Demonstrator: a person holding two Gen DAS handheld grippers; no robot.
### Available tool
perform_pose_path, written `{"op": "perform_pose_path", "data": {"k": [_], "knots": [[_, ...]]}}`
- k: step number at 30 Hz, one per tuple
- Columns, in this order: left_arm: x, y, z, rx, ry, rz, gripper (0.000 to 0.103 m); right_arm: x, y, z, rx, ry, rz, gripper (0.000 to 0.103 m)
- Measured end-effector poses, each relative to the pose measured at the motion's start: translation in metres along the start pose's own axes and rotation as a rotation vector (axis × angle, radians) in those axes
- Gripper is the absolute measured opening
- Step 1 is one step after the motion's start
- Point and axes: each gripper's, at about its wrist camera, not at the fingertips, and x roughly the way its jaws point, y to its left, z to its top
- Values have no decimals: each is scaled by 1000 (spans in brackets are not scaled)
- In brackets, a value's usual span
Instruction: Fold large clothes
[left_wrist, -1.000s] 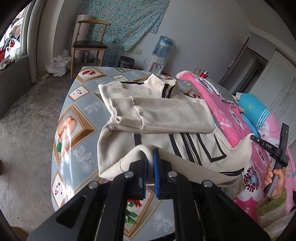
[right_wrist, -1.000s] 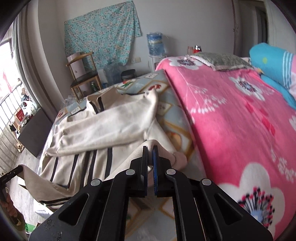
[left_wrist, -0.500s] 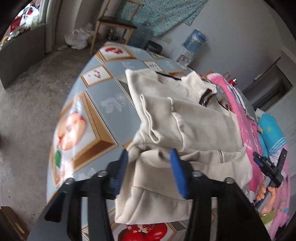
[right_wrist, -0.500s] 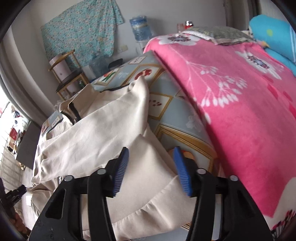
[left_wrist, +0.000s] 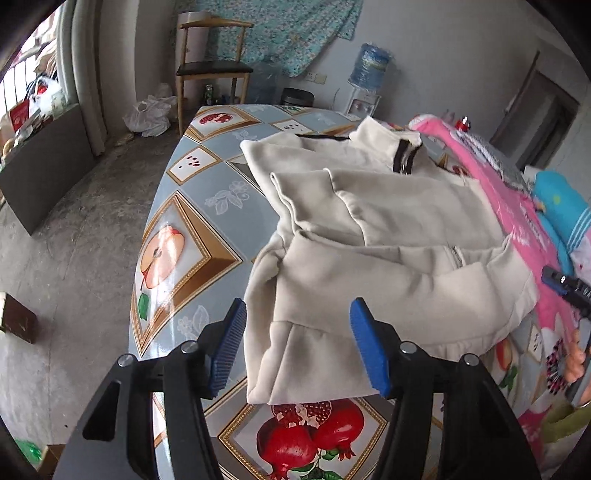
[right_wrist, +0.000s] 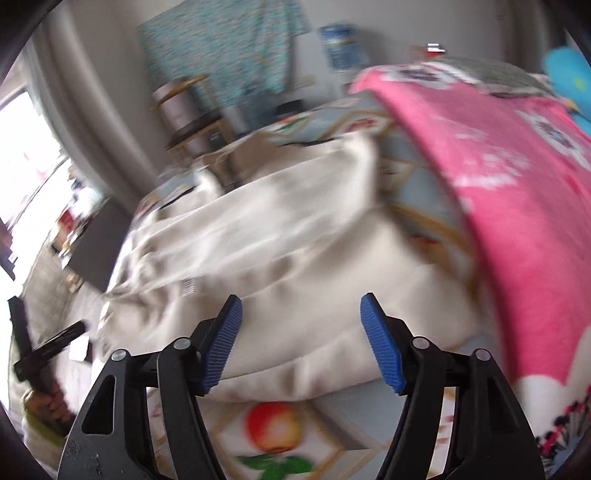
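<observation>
A cream jacket (left_wrist: 373, 236) with a dark-trimmed collar lies folded on the fruit-patterned table cover (left_wrist: 192, 229), its bottom half doubled up over the sleeves. My left gripper (left_wrist: 297, 343) is open just above the near hem, and its blue pads do not touch the cloth. In the blurred right wrist view the same jacket (right_wrist: 280, 266) fills the middle. My right gripper (right_wrist: 301, 343) hangs over its near edge with the jaws opening and no cloth pinched between them. The right gripper and the hand on it also show at the right edge of the left wrist view (left_wrist: 569, 291).
A pink flowered blanket (right_wrist: 517, 206) covers the bed right of the table. A wooden chair (left_wrist: 210, 70), a water dispenser (left_wrist: 369, 74), white bags and a dark bin stand along the far wall. Bare concrete floor (left_wrist: 74, 236) lies to the left.
Both grippers were shut on the jacket's hem a second ago. They carried it forward over the jacket, let go and now stand open, with the hem lying folded on the sleeves.
</observation>
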Motion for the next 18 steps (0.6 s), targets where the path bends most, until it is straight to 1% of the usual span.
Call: {"op": "perform_pose_path", "data": {"k": [2,3,4,5,6,7,8,9,10,11,12,13,14,16,17,18], "knots": [[11,-15,-6,67,17,55,57,14,32,-2,-66,51,82,69],[18,-21,-10,100,21,93,57,22,47,-4,-97,77,101,69],[24,-23,-14,120,26,126,57,33,64,-6,-139,112,104,69],[30,-26,-17,138,32,159,57,43,77,-7,-172,134,88,69],[34,-26,-20,142,39,172,57,51,87,-9,-199,149,66,69],[37,-25,-21,131,43,171,57,61,98,-11,-229,171,45,67],[39,-23,-22,109,41,163,57,68,105,-13,-247,186,41,59],[39,-21,-23,92,35,155,56,73,108,-15,-257,196,38,54],[39,-19,-24,81,28,144,55,79,111,-17,-264,209,21,46],[38,-19,-24,75,26,137,53,85,112,-19,-273,221,-5,34],[38,-18,-25,72,21,129,49,87,112,-20,-278,226,-21,29],[37,-19,-25,72,21,121,47,89,111,-22,-277,226,-27,18],[37,-20,-26,72,19,119,45,89,110,-22,-271,221,-31,11],[35,-21,-27,80,6,125,38,86,109,-21,-251,205,-27,6],[33,-21,-27,84,-3,131,29,81,111,-17,-246,186,-24,5],[30,-20,-28,86,-14,146,15,72,113,-13,-250,154,-23,5]]}}
